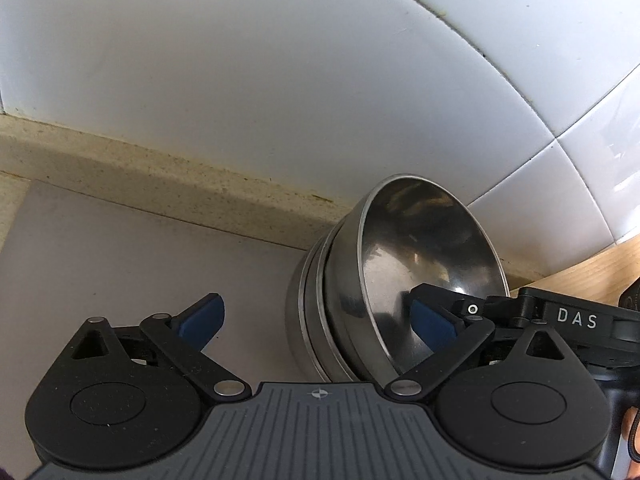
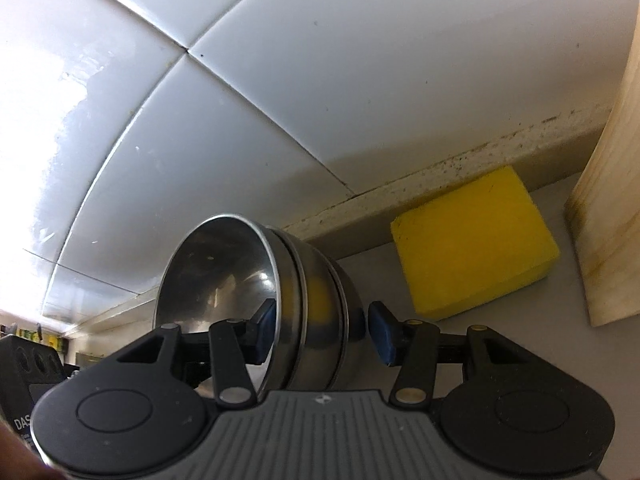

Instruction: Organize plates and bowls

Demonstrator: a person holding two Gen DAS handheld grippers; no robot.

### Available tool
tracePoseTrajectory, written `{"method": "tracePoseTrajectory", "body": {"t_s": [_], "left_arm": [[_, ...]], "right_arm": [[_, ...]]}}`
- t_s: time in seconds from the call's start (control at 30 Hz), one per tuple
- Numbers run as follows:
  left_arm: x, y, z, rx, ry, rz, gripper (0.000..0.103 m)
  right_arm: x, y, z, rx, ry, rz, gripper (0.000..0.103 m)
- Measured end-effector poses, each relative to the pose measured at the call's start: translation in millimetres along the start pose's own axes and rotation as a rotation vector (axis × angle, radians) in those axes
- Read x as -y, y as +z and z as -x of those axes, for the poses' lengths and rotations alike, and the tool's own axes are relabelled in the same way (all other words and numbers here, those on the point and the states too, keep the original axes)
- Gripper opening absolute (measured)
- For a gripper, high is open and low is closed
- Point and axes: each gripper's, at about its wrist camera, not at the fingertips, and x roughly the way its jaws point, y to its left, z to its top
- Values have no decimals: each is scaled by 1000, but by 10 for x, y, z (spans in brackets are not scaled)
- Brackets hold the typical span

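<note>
Two black hand-held grippers with blue pads

Each gripper has black linkage arms, silver pivot pins, round black hubs and a ribbed grey base plate behind; one body reads "DAS".

Bare counter left of bowls; sponge, board crowding right.

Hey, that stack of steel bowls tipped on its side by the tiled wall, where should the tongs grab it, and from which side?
Probably the near wall of the bowl stack, just behind the rim, pinched inside and outside. Come from the front, angled down: the mouth faces sideways, exposing that edge, and the tiled wall blocks the back.
</note>
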Motion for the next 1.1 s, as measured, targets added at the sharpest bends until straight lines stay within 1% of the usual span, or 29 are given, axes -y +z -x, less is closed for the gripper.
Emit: {"method": "tracePoseTrajectory", "body": {"t_s": [0.07,0.1,0.13,0.2,0.3,0.33,0.4,0.5,0.63,0.8,1.1], "left_arm": [[-7,-2,9,0,-6,-1,93],[-13,-43,39,-2,-13,-3,90],[-8,-58,38,-7,-17,-4,85],[-37,-62,31,-9,-33,-1,81],[-28,-27,96,-2,-44,1,72],[-25,-15,118,-2,-47,0,70],[-20,-14,128,-1,-54,0,65],[4,-17,140,2,-47,-4,65],[-8,5,183,-6,-39,-10,66],[95,-30,147,-4,-12,-19,67],[147,20,279,9,-9,-5,69]], "right_arm": [[0,9,2,-3,4,-4,30],[33,13,19,-5,9,-10,30],[61,17,37,4,5,-21,30],[96,26,34,8,6,-32,30],[87,45,20,-2,16,-29,29],[81,47,21,-4,21,-24,26],[95,47,24,-6,29,-31,25],[118,44,14,2,36,-44,25],[117,42,28,1,32,-30,24],[154,26,72,-9,41,-39,23],[117,86,172,-6,47,-33,22]]}}
